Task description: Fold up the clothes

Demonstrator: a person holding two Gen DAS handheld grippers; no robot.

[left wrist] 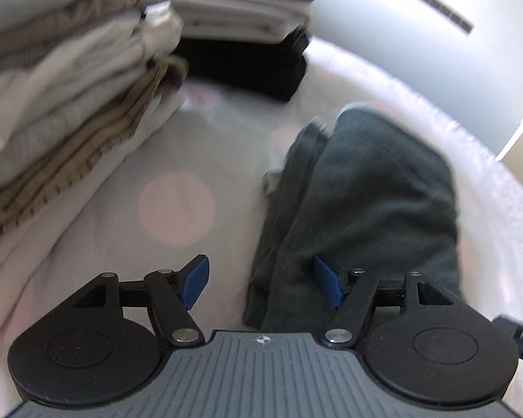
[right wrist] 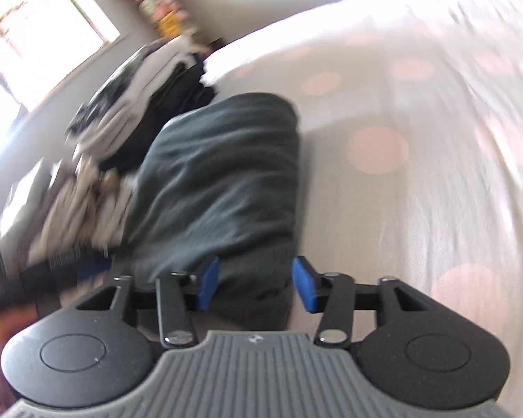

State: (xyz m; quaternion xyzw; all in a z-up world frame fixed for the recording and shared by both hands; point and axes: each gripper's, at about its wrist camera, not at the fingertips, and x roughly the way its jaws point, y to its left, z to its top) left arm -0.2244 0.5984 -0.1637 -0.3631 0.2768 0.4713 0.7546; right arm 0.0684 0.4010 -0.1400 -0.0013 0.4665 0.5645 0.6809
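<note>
We look down both grippers at a bed covered in a white sheet (left wrist: 129,244) printed with pale pink dots. The dark grey-green garment (left wrist: 366,202) lies folded into a long bundle on the sheet, its long axis running away from us in both views, one end between the jaws and the far end near the stacks.

The left gripper (left wrist: 261,282) stands with its jaws wide apart: the right blue pad rests on the garment's near end, the left pad hangs over bare sheet, and nothing is pinched. The right gripper (right wrist: 254,282) has its jaws parted around the garment's near end; cloth sits between the blue pads, and neither pad presses it.

To the left of the garment in the left wrist view, open sheet runs up to a tall stack of folded beige and white clothes (left wrist: 69,104). Behind it, a second stack of white and black clothes (left wrist: 240,31) stands by the bed's far edge, with a pale wall (left wrist: 401,41) beyond. In the right wrist view, much blurred, free sheet spreads to the right of the garment, and a bright window (right wrist: 35,24) shows upper left.
</note>
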